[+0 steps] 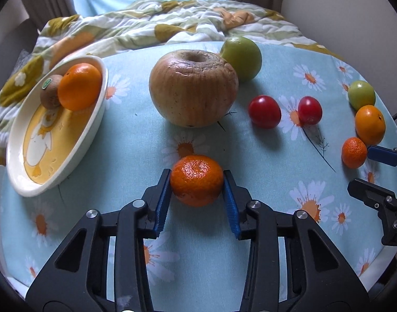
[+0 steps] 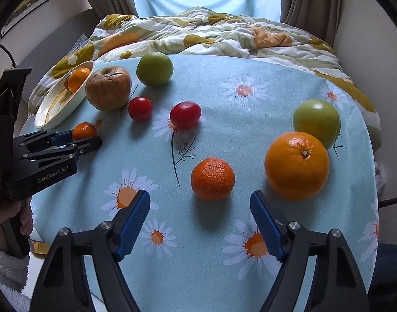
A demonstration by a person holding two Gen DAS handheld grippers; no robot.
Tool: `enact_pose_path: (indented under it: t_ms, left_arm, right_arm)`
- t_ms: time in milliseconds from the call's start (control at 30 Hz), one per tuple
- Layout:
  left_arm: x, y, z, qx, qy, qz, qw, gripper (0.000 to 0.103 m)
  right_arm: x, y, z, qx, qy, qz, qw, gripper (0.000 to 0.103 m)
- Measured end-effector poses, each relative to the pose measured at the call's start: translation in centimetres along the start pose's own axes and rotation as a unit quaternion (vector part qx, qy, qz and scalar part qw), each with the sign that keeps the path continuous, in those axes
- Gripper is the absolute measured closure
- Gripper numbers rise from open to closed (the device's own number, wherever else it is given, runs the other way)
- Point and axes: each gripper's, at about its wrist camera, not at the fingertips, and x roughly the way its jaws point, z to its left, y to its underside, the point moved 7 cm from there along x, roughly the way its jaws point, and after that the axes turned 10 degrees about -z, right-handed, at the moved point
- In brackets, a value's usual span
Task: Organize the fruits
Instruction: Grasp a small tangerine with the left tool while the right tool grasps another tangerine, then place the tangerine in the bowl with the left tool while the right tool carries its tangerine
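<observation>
Left wrist view: your left gripper (image 1: 196, 182) grips a mandarin (image 1: 196, 179); carry it to the dish (image 1: 16, 179). Your right gripper (image 2: 199, 214) hangs open.

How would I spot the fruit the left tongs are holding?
Start at the duck plate, then look toward the table's near edge. There a bumpy mandarin sits pinched between the left tongs; the other mandarin lies free before the open right tongs.
</observation>
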Motion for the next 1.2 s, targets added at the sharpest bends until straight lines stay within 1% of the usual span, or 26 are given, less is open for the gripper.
enact_pose_path:
  t_ms: [67,167,400,433,467,500,633,667,733,767,867,1033,1200]
  left_arm:
    - [0.0,0.0,0.0,0.003,0.0,0.0,1.0,0.059]
    - [-0.1,0.1,0.0,0.006,0.0,0.0,1.0,0.059]
    - [-0.5,0.6,0.2,0.005,-0.004,-0.001,1.0,0.059]
    - [-0.6,0.7,0.2,0.005,-0.006,-0.001,1.0,0.059]
    - [-0.6,0.8,0.2,0.003,-0.006,-0.001,1.0,0.059]
    - [-0.7,0.9,0.3,0.001,-0.007,-0.002,1.0,0.059]
    - [-1.0,1.2,0.4,-0.003,-0.011,-0.004,0.9999,0.059]
    - [-1.1,1.2,0.4,-0.005,-0.012,-0.006,0.9999,0.059]
    - [-1.3,1.3,0.6,-0.011,-0.014,-0.007,0.9998,0.059]
    - [-1.4,1.4,0.6,-0.014,-0.015,-0.008,0.9998,0.059]
    - [-1.8,1.4,0.5,-0.022,-0.018,-0.012,0.9995,0.059]
    - [-3.4,1.0,0.6,-0.034,-0.023,-0.025,0.9988,0.059]
    - [-5.8,0.3,0.8,-0.048,-0.03,-0.043,0.9975,0.059]
  right_arm:
    - [0.2,-0.2,0.1,-0.001,0.001,0.001,1.0,0.029]
    - [0.6,-0.3,0.2,-0.003,0.0,0.004,1.0,0.032]
    - [1.6,-0.7,0.5,-0.023,0.011,0.004,1.0,0.033]
    - [1.8,-0.7,0.6,-0.026,0.012,0.004,1.0,0.035]
    - [1.9,-0.7,0.6,-0.027,0.013,0.006,1.0,0.041]
    - [2.1,-0.7,0.5,-0.028,0.015,0.007,0.999,0.044]
    - [2.4,-0.7,0.4,-0.037,0.029,0.007,0.999,0.051]
    - [2.4,-0.8,0.3,-0.039,0.034,0.006,0.999,0.055]
    - [2.5,-0.9,-0.1,-0.043,0.042,0.005,0.998,0.065]
    - [2.5,-1.0,-0.2,-0.04,0.038,0.005,0.998,0.07]
    - [2.3,-1.2,-0.4,-0.032,0.027,0.002,0.999,0.07]
    - [1.3,-1.8,0.1,-0.048,0.014,-0.01,0.999,0.07]
    - [-0.5,-2.7,1.4,-0.063,-0.007,-0.024,0.998,0.07]
